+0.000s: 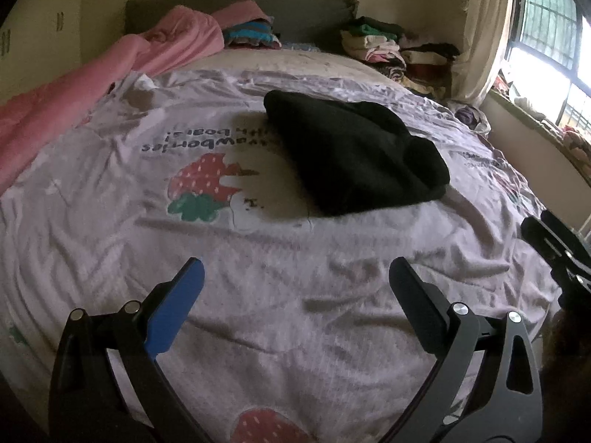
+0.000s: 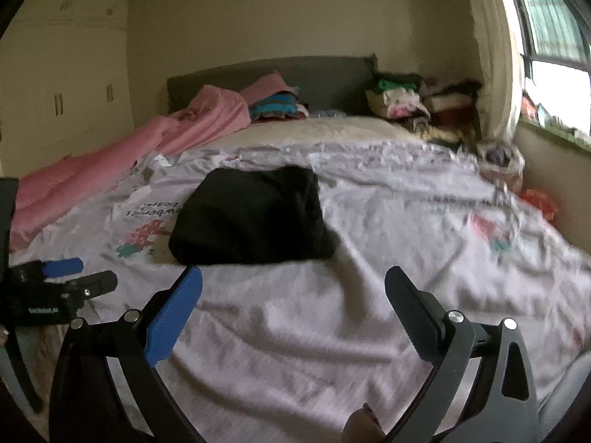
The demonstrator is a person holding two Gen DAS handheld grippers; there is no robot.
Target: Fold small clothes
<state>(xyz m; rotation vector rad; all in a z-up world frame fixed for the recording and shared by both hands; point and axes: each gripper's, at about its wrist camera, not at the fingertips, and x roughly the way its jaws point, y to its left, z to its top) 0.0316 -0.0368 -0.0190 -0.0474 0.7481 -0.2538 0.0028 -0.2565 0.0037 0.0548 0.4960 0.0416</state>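
Observation:
A black garment [image 1: 354, 155] lies folded into a compact bundle on the pale strawberry-print bedsheet [image 1: 258, 295]; in the right wrist view it [image 2: 251, 217] lies just beyond my fingers. My left gripper [image 1: 295, 269] is open and empty, hovering above the sheet, short of the garment. My right gripper [image 2: 293, 277] is open and empty, close in front of the garment's near edge. The left gripper also shows in the right wrist view [image 2: 74, 277], and the right gripper at the right edge of the left wrist view [image 1: 554, 243].
A pink quilt [image 1: 92, 88] lies along the left side of the bed. Piles of folded clothes [image 1: 388, 48] sit at the headboard, far right. A window sill with clutter [image 1: 535, 110] runs along the right. Wardrobe doors [image 2: 62, 85] stand at the left.

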